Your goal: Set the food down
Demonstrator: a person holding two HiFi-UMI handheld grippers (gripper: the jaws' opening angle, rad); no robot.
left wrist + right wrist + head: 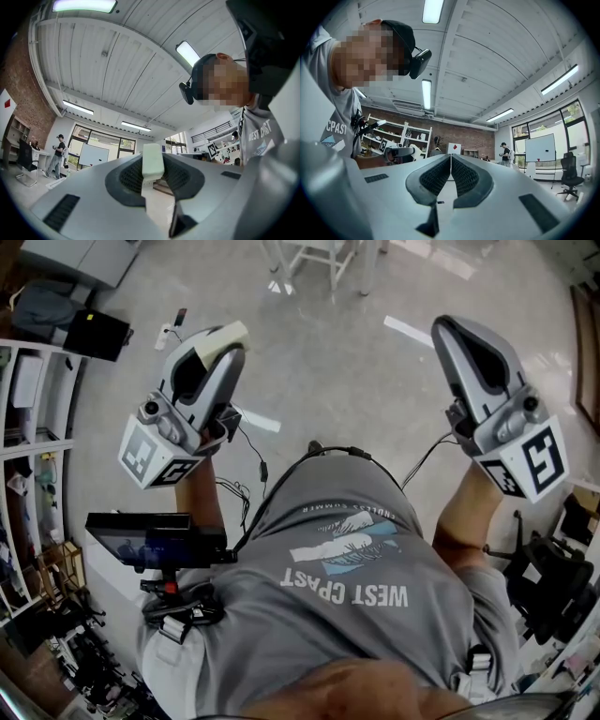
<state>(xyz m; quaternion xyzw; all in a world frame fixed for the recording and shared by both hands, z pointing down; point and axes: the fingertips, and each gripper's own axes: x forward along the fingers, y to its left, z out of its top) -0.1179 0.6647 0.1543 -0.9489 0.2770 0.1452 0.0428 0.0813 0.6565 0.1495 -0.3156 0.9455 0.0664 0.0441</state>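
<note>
A pale, cream-coloured block of food point(153, 161) is pinched between the jaws of my left gripper point(152, 174), which is shut on it. The block sticks out past the tips. In the head view the left gripper point(223, 345) is raised over the floor at the left, and the food point(225, 334) shows at its tip. My right gripper point(454, 332) is raised at the right. In its own view the right gripper point(451, 161) has its jaws shut together, with nothing between them. Both gripper views point up toward the ceiling and the room.
Grey floor lies below, with white furniture legs point(314, 259) at the far end. White shelving point(28, 427) stands at the left, and a black office chair point(553, 587) is at the right. A small screen point(141, 538) hangs at my waist. A person point(58, 152) stands far off by a whiteboard point(93, 155).
</note>
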